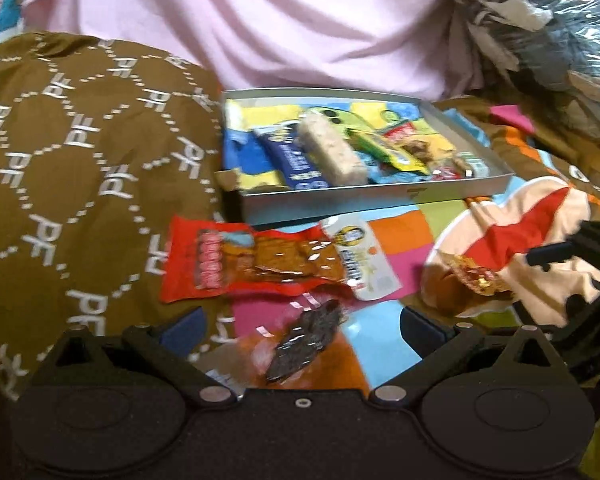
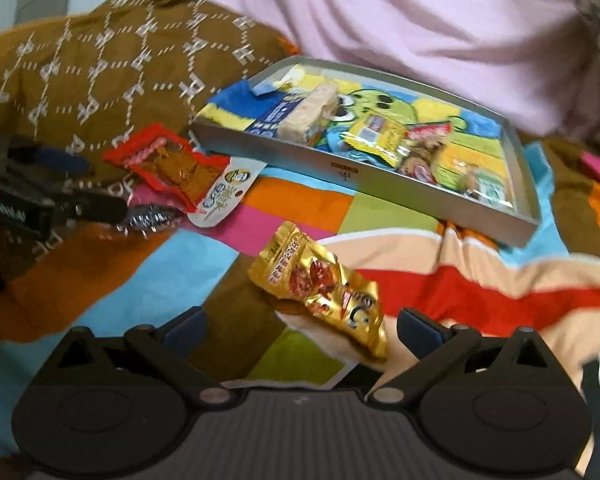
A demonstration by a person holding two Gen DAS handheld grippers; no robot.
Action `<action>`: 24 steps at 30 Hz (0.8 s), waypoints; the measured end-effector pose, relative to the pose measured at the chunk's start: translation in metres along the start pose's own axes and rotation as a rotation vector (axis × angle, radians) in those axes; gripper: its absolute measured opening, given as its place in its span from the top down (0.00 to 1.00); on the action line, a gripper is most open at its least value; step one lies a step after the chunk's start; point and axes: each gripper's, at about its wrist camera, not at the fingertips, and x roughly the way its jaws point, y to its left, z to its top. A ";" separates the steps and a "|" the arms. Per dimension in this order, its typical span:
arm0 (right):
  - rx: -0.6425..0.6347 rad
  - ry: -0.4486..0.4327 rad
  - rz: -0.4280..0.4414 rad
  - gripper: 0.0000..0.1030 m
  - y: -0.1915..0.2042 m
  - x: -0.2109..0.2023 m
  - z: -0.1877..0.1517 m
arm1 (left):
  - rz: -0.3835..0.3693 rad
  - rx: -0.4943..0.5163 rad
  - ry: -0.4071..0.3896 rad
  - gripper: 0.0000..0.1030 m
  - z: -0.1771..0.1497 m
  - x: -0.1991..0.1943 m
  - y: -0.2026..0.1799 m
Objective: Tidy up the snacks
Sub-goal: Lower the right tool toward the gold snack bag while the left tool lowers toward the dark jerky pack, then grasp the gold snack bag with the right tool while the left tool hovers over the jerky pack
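A grey shallow box [image 1: 380, 194] [image 2: 440, 210] holds several snack packs on a cartoon-printed bottom. On the colourful bedspread in front of it lie a red packet [image 1: 236, 264] [image 2: 168, 164], a white pouch [image 1: 360, 260] [image 2: 224, 196] and a clear wrapper with a dark snack [image 1: 300, 344] [image 2: 148, 218]. My left gripper [image 1: 300, 326] is open, its fingers on either side of the dark snack. A gold packet [image 2: 324, 288] [image 1: 476, 276] lies between the open fingers of my right gripper [image 2: 300, 328].
A brown patterned quilt [image 1: 80, 160] [image 2: 100, 72] is heaped on the left. A pink sheet [image 1: 280, 20] [image 2: 420, 12] rises behind the box. Plastic-wrapped bundles [image 1: 548, 40] sit at the far right. The right gripper's body [image 1: 580, 248] shows at the right edge of the left wrist view.
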 end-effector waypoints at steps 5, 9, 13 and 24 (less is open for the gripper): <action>-0.045 0.011 0.089 0.00 -0.013 0.010 0.013 | -0.082 -0.003 0.037 0.01 0.001 0.008 0.000; -0.081 0.035 0.149 0.00 -0.021 0.024 0.021 | -0.091 -0.018 0.072 0.01 0.000 0.015 0.003; -0.082 0.115 0.194 0.00 -0.028 0.044 0.027 | -0.077 -0.057 0.115 0.01 -0.003 0.026 0.011; 0.047 0.158 0.315 0.01 -0.035 0.038 0.016 | -0.198 -0.124 0.239 0.01 0.002 0.035 0.014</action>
